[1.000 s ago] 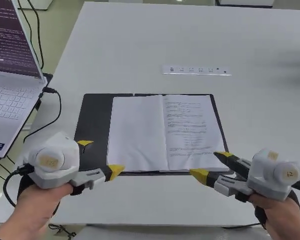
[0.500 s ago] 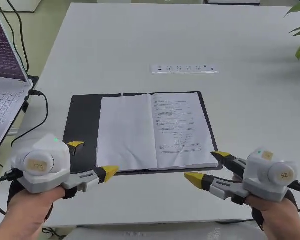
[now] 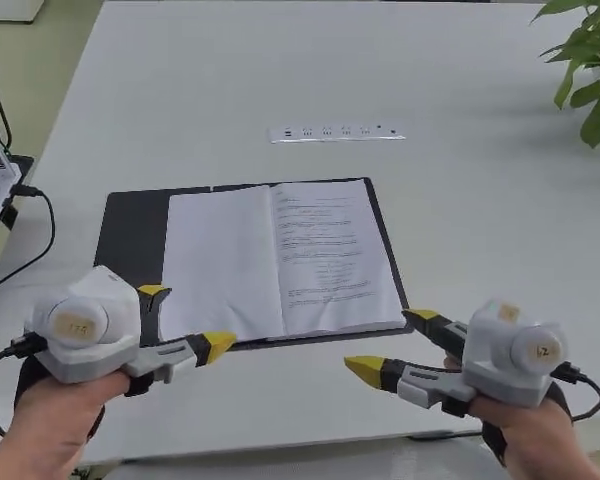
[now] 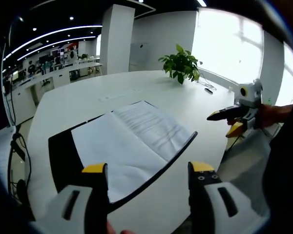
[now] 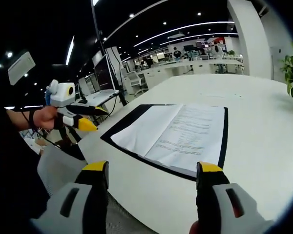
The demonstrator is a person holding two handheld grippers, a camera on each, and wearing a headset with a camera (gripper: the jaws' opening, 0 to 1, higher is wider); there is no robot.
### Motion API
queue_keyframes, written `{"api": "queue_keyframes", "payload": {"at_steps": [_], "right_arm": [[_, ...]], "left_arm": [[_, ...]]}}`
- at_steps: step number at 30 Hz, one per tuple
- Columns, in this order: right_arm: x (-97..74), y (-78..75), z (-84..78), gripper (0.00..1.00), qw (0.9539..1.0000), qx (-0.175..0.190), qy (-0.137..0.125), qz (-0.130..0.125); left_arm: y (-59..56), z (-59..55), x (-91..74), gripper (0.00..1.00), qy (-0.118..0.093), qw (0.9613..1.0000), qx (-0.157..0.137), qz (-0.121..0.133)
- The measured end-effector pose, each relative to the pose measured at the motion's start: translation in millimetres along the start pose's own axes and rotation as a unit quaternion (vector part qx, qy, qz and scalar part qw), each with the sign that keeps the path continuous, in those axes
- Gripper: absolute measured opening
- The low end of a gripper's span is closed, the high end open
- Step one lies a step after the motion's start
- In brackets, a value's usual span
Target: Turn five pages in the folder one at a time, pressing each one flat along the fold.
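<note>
A black folder (image 3: 130,235) lies open on the white table (image 3: 280,70), with a blank white page (image 3: 220,265) on its left and a printed page (image 3: 330,255) on its right. The folder appears again in the left gripper view (image 4: 63,153) and in the right gripper view (image 5: 122,127). My left gripper (image 3: 185,320) is open, held at the folder's near left corner. My right gripper (image 3: 392,343) is open too, just off the near right corner. Neither holds anything. Each gripper view shows the other gripper: the right gripper (image 4: 223,122) and the left gripper (image 5: 90,117).
A white power strip (image 3: 335,132) lies beyond the folder. A potted plant (image 3: 590,60) stands at the right edge. A black cable (image 3: 25,215) trails off the left side. The table's near edge (image 3: 280,445) runs just below the grippers.
The head view has swung to the right, so the laptop has slid out on the left and the plant has come in. Both grippers stay open near the folder's near corners.
</note>
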State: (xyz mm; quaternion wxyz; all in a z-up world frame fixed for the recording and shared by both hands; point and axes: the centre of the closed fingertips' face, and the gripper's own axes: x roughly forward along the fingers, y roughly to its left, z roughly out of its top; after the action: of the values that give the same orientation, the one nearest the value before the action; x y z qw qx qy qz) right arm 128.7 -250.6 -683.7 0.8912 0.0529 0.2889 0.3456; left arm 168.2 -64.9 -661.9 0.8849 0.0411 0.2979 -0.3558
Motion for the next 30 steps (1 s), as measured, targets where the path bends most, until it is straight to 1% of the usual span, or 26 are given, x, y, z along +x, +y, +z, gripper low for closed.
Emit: {"api": "queue_keyframes", "payload": {"at_steps": [2, 5, 8, 9, 10, 11, 12, 15, 18, 20, 22, 23, 24, 25, 28, 30], "right_arm": [[-1.1, 0.6, -2.2, 0.73, 1.0, 0.0, 0.002, 0.0], [-3.3, 0.4, -4.4, 0.75, 1.0, 0.005, 0.004, 0.001], [-4.9, -0.8, -7.1, 0.75, 0.9999, 0.009, 0.006, 0.004], [-5.0, -0.8, -8.8, 0.75, 0.9999, 0.009, 0.01, 0.005], [-5.3, -0.8, -13.2, 0.75, 0.9998, 0.002, 0.02, 0.007], [-5.4, 0.0, -17.0, 0.73, 0.9995, 0.001, 0.03, 0.012], [-5.1, -0.8, -19.6, 0.72, 0.9993, 0.001, 0.034, 0.012], [-5.3, -0.9, -19.9, 0.75, 0.9994, 0.003, 0.032, 0.014], [-6.0, -0.9, -21.5, 0.73, 0.9992, 0.01, 0.034, 0.019], [-5.8, -0.9, -22.5, 0.73, 0.9992, 0.01, 0.033, 0.02], [-4.9, -1.2, -26.9, 0.73, 0.9989, 0.013, 0.04, 0.022], [-4.6, -1.1, -29.2, 0.73, 0.9987, 0.013, 0.043, 0.023], [-4.8, -0.4, -30.1, 0.73, 0.9986, 0.013, 0.046, 0.023], [-4.9, -0.2, -30.6, 0.74, 0.9985, 0.014, 0.047, 0.024], [-4.7, -1.3, -29.9, 0.74, 0.9985, 0.02, 0.045, 0.024], [-4.8, -3.5, -28.1, 0.73, 0.9985, 0.027, 0.04, 0.025]], "left_arm": [[-1.0, 3.3, 6.6, 0.66, 0.001, 1.0, 0.003, -0.007], [-11.2, 8.0, 17.0, 0.66, 0.007, 0.9997, 0.013, -0.019], [-18.1, 13.5, 27.1, 0.66, 0.01, 0.9994, 0.019, -0.029], [-20.0, 15.1, 30.4, 0.65, 0.01, 0.9992, 0.021, -0.031], [-22.7, 17.1, 35.1, 0.65, 0.012, 0.9991, 0.024, -0.034], [-24.9, 18.0, 38.5, 0.65, 0.013, 0.9988, 0.029, -0.037], [-28.7, 18.7, 44.0, 0.65, 0.018, 0.9984, 0.033, -0.043], [-35.9, 20.4, 55.7, 0.65, 0.023, 0.9974, 0.042, -0.055], [-45.1, 22.0, 71.4, 0.65, 0.032, 0.9958, 0.052, -0.068], [-49.6, 23.1, 79.6, 0.64, 0.035, 0.9953, 0.053, -0.074], [-55.5, 23.0, 91.2, 0.64, 0.041, 0.9943, 0.051, -0.084], [-58.3, 22.6, 98.1, 0.64, 0.048, 0.9936, 0.056, -0.086], [-60.9, 23.1, 102.8, 0.63, 0.05, 0.9929, 0.061, -0.089], [-60.7, 21.9, 112.7, 0.63, 0.052, 0.9923, 0.064, -0.092], [-67.9, 21.6, 131.7, 0.63, 0.058, 0.9912, 0.064, -0.101], [-72.3, 18.4, 147.4, 0.63, 0.066, 0.9907, 0.057, -0.105]]}}
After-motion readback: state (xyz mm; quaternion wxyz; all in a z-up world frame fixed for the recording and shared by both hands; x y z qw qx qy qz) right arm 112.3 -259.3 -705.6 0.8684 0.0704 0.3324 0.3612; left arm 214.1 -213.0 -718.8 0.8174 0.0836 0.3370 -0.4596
